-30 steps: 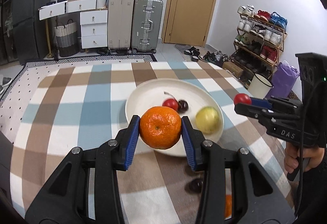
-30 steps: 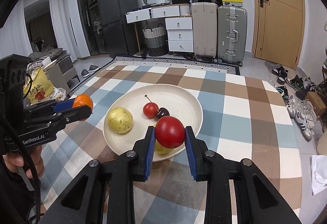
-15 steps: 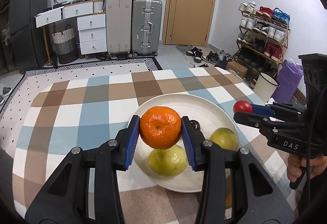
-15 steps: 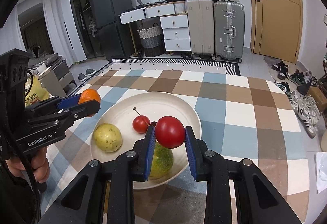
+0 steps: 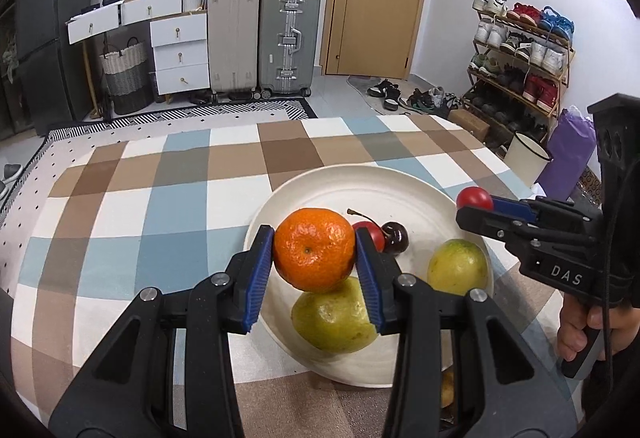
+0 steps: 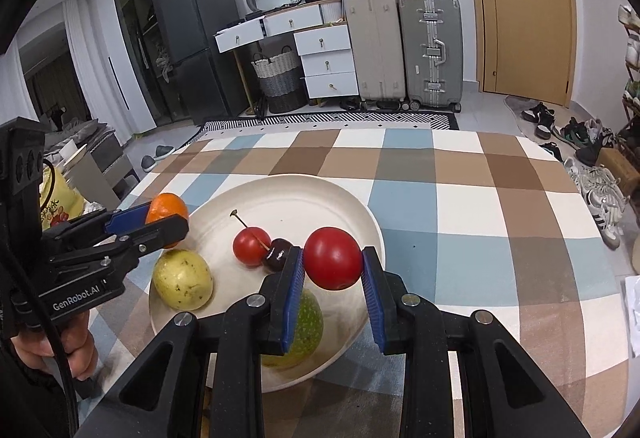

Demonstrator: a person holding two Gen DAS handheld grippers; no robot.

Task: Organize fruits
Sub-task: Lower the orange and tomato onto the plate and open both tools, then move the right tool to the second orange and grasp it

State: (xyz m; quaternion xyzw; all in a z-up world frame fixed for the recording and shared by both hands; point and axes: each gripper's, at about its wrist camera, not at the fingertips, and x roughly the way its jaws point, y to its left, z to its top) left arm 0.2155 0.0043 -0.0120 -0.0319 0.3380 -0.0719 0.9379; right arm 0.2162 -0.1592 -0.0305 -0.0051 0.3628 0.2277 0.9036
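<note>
My left gripper (image 5: 315, 251) is shut on an orange (image 5: 314, 249) and holds it above the near left part of a cream plate (image 5: 384, 186). My right gripper (image 6: 333, 259) is shut on a red tomato (image 6: 333, 258) and holds it above the plate's (image 6: 296, 194) right side. On the plate lie two yellow-green fruits (image 5: 334, 322) (image 5: 458, 267), a red cherry (image 6: 251, 247) and a dark cherry (image 6: 278, 253). The right gripper with the tomato shows in the left wrist view (image 5: 474, 198). The left gripper with the orange shows in the right wrist view (image 6: 168, 210).
The plate sits on a table with a checked cloth (image 5: 160, 198). An orange fruit (image 5: 447, 392) lies partly hidden at the plate's near edge. Suitcases (image 5: 264, 38), drawers and a shoe rack (image 5: 520, 54) stand beyond the table.
Both grippers have moved over the plate with their fruits still held. The left gripper has drawn back and to the left, so the plate now sits farther right in its view.
</note>
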